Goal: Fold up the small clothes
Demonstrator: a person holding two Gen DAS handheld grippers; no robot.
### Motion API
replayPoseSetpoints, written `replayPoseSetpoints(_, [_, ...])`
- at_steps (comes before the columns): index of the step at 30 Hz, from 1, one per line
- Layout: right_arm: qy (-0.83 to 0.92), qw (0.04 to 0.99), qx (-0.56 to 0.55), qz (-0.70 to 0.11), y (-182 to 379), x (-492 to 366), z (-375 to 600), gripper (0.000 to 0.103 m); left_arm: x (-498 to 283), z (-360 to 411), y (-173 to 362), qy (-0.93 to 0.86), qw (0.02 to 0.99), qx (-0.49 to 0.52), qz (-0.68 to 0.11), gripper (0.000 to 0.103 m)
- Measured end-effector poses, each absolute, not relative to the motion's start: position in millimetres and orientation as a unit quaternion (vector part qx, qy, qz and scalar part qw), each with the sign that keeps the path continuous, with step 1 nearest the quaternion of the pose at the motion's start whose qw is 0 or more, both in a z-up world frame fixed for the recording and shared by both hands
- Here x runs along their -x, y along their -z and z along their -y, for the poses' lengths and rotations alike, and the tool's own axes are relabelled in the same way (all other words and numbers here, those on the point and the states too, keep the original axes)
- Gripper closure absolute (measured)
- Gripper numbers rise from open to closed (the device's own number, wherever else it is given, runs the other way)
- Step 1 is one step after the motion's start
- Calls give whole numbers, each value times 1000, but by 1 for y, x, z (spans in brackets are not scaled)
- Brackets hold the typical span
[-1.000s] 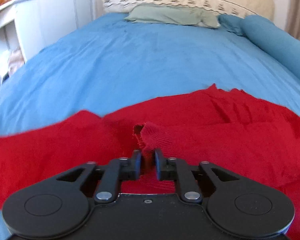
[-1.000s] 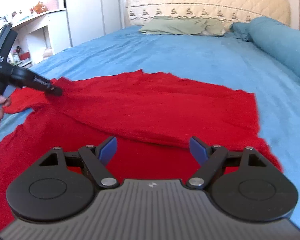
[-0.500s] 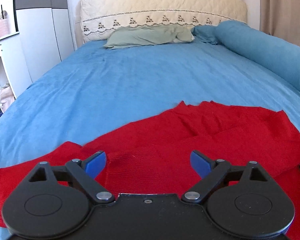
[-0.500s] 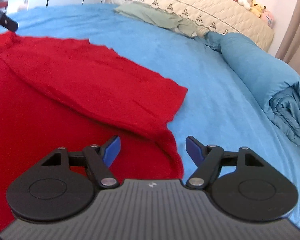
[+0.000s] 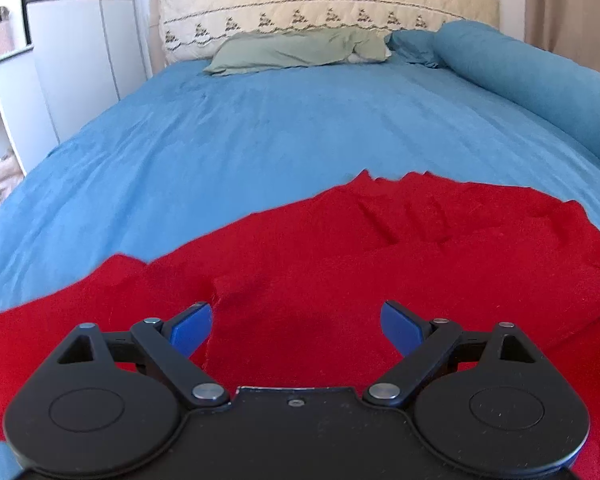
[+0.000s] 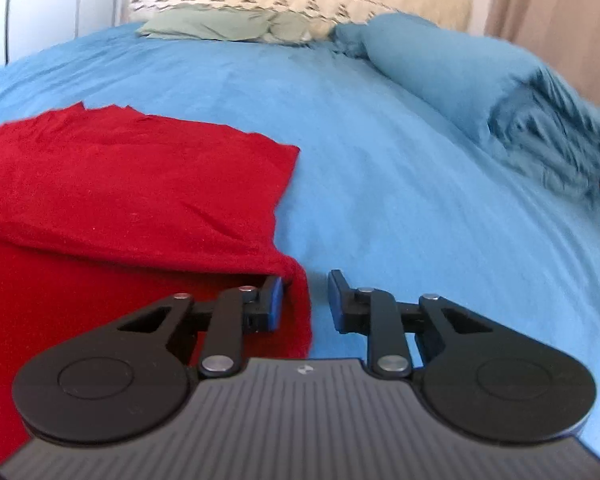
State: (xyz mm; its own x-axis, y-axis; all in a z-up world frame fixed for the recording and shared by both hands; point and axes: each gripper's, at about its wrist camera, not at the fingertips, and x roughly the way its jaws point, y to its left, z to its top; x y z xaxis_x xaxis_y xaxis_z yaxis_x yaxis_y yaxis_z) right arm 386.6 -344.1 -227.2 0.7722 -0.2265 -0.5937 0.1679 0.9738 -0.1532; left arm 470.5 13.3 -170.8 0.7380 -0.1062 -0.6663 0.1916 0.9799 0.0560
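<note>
My left gripper [image 5: 296, 326] hangs spread wide over the red knit garment [image 5: 340, 280] on the blue bedsheet [image 5: 260, 140]. My right gripper [image 6: 305, 300] is partly parted, the garment's right edge between its fingers, ungripped. No writing is legible.

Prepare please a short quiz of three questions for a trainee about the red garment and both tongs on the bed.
1. True or false: the left tongs are wide open above the red garment.
2. What lies between the right tongs' fingers? A) green pillow B) garment edge C) nothing
3. Complete: the garment lies on a ____ bed sheet.

Key: 1 true; 2 B; 3 blue
</note>
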Motion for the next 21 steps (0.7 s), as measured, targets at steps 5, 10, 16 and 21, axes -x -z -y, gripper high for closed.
replayPoseSetpoints(5, [97, 938, 51, -330, 219, -379, 341, 59, -466, -22, 169, 79, 931, -46, -352, 9])
replayPoseSetpoints(10, [34, 961, 49, -272, 190, -352, 327, 39, -467, -22, 167, 80, 934, -44, -344, 9])
replayPoseSetpoints(16, [-4, 952, 20, -305, 215, -395, 310, 36, -468, -22, 168, 75, 934, -35, -349, 9])
replayPoseSetpoints(21, [5, 951, -36, -307, 226, -379, 337, 35, -466, -28, 176, 75, 931, -43, -354, 9])
